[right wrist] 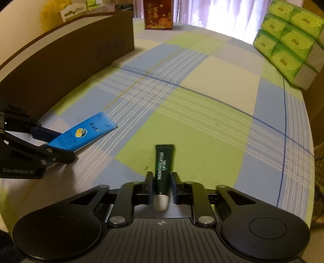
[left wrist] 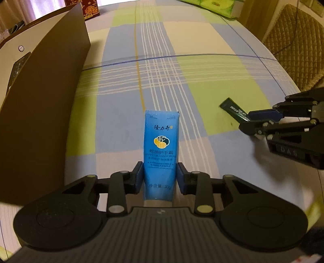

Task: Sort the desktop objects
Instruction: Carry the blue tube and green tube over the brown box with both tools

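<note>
A blue hand-cream tube (left wrist: pixel 160 153) lies between the pads of my left gripper (left wrist: pixel 160 178), which is shut on its lower half; its crimped end points away from me. The same blue tube (right wrist: pixel 85 135) shows at the left of the right wrist view, held by the left gripper (right wrist: pixel 54 145). My right gripper (right wrist: pixel 161 186) is shut on a dark green tube with a white cap (right wrist: pixel 163 168). In the left wrist view that green tube (left wrist: pixel 232 110) sticks out of the right gripper (left wrist: pixel 255 121) at the right edge.
A large brown box (left wrist: pixel 40 97) stands along the left, also seen as the brown box (right wrist: pixel 66 60). The checked tablecloth (left wrist: pixel 182 70) covers the table. Green tissue packs (right wrist: pixel 287 38) are stacked at the far right, a red box (right wrist: pixel 159 14) at the back, a quilted chair (left wrist: pixel 293 46) beyond the table edge.
</note>
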Motion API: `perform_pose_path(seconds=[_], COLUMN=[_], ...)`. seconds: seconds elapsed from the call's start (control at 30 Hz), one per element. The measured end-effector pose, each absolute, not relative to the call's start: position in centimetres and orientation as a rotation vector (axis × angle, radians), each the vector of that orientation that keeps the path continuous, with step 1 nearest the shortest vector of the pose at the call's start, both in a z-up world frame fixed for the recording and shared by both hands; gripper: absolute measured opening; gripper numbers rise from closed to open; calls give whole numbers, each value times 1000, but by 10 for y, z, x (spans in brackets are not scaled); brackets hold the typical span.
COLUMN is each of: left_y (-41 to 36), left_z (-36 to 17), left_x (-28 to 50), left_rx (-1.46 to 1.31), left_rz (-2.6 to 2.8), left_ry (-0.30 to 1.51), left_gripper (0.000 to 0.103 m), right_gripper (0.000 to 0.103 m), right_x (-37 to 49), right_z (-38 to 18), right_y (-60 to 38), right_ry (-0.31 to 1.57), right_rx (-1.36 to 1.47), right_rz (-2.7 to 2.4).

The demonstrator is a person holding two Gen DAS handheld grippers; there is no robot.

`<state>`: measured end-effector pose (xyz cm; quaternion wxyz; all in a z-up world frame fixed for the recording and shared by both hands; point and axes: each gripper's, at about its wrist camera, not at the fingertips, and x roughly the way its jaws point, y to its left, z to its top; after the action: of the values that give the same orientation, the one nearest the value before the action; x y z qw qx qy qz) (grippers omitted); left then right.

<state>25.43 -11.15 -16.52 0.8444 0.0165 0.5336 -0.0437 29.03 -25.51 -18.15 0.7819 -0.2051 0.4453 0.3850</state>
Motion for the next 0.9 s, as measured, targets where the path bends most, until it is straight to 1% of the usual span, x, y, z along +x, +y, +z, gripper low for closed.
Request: perform_pose_path(seconds=[0.17, 0.27, 0.43, 0.7, 0.9], left_y=[-105, -97, -81, -56, -34], left_z=[-160, -152, -129, -83, -58], left_x=[234, 221, 202, 177, 168], left_rx=[12, 1, -15, -25, -43], left_rz=[-143, -175, -219, -253, -228], left_ry=[1141, 1122, 1077, 973, 922], left_gripper=[28, 28, 28, 28, 28], right_gripper=[13, 13, 13, 13, 13], right_x=[276, 267, 253, 231, 216], right_z=[-178, -177, -163, -122, -97], right_y=[-260, -263, -264, -246, -225], right_ry=[1022, 1066, 1085, 1024, 967], right_rx=[-402, -345, -274, -221, -204], right_rz=[821, 821, 821, 855, 894])
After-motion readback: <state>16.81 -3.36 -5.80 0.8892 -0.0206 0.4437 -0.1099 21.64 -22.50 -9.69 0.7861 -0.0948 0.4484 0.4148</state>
